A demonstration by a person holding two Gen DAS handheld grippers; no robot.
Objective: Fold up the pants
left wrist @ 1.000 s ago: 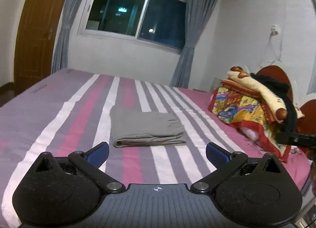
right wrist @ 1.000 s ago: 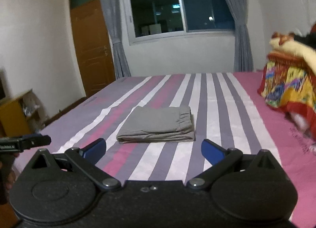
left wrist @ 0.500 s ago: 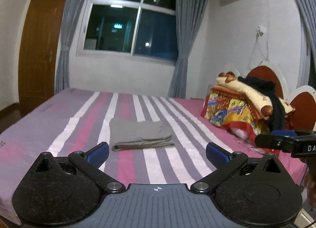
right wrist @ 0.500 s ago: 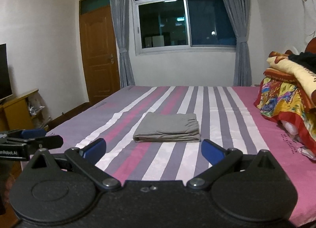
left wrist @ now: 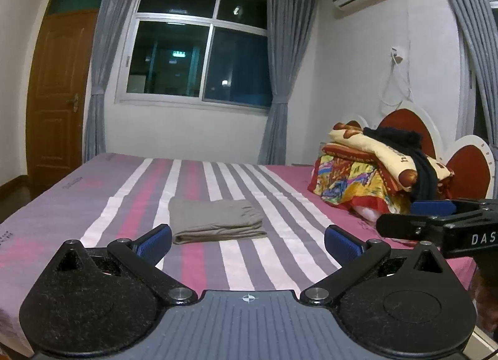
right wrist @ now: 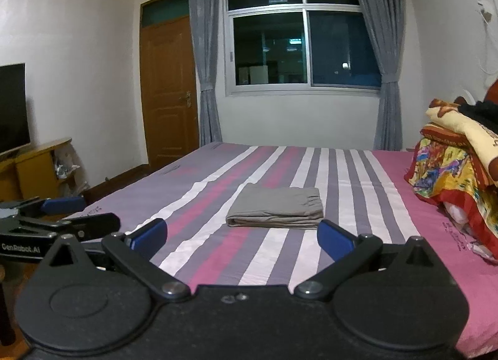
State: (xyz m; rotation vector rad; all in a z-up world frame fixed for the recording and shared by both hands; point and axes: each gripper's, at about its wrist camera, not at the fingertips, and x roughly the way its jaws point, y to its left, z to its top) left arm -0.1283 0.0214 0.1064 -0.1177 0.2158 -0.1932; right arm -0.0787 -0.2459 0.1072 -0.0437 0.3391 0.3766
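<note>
Both grippers level, aimed across the bed (left wrist: 93, 204) toward the window (right wrist: 303, 48), held back off the near edge. Left gripper (left wrist: 248, 241): blue pads (left wrist: 154, 244) spread wide, nothing between them, touching nothing. Right gripper (right wrist: 242, 237): same, pads (right wrist: 335, 241) wide apart, empty, clear of the sheet. Each one shows in the other's view: right gripper at the right edge of the left view (left wrist: 435, 223), jaws apart there too; left gripper at the left edge of the right view (right wrist: 56, 220), also parted. The hands themselves are mostly out of frame; can't tell grip pose. Pants (left wrist: 216, 220), grey, lie folded into a flat rectangle on the striped sheet mid-bed, folded edge toward the cameras, gathered waistband on the right side; well apart from both grippers. In the right view the pants (right wrist: 277, 206) sit just beyond the gap between the pads, a bit right of centre. No containers in view. Pile of bedding (left wrist: 370, 173) at the right end of the bed by the headboard (left wrist: 404, 123), with a black garment (left wrist: 414, 160) draped over it. Door (right wrist: 169, 89) left of the window, TV (right wrist: 11, 107) on a stand at far left.
</note>
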